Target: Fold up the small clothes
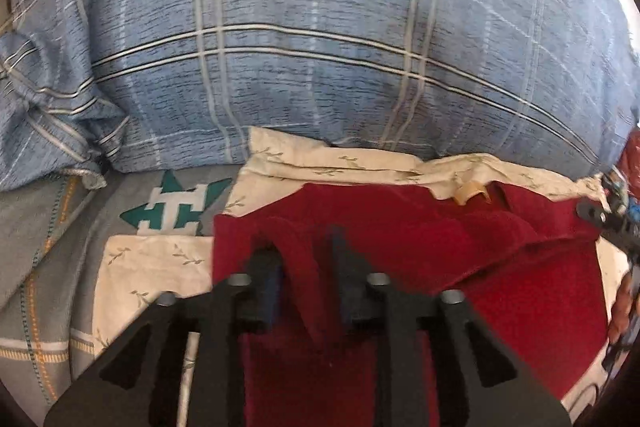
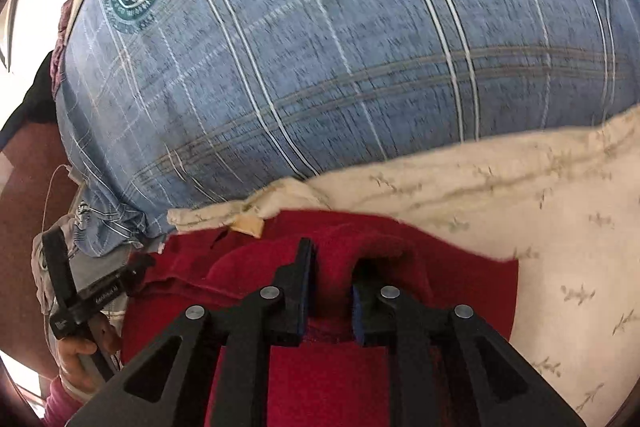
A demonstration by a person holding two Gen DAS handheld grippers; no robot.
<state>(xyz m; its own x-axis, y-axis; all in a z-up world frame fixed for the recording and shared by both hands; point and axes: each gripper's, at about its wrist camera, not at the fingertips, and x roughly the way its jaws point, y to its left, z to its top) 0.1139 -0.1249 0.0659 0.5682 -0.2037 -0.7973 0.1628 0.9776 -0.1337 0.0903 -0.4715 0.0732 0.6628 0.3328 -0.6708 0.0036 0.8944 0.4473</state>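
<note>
Both our grippers, left (image 1: 306,279) and right (image 2: 332,291), pinch folds of the red cloth (image 1: 460,247), which lies on a cream sheet (image 1: 160,267) on the bed. We should lift both corners evenly and keep them taut so the fold lands square, short of the blue pillow (image 1: 320,27) beyond.

Red garment (image 1: 400,239), blue plaid pillow (image 1: 320,27), cream leaf-print cloth (image 2: 520,187)

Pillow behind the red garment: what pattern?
Blue plaid with white and dark stripes, plus a green crest. The pillow shows best in the right wrist view.
</note>
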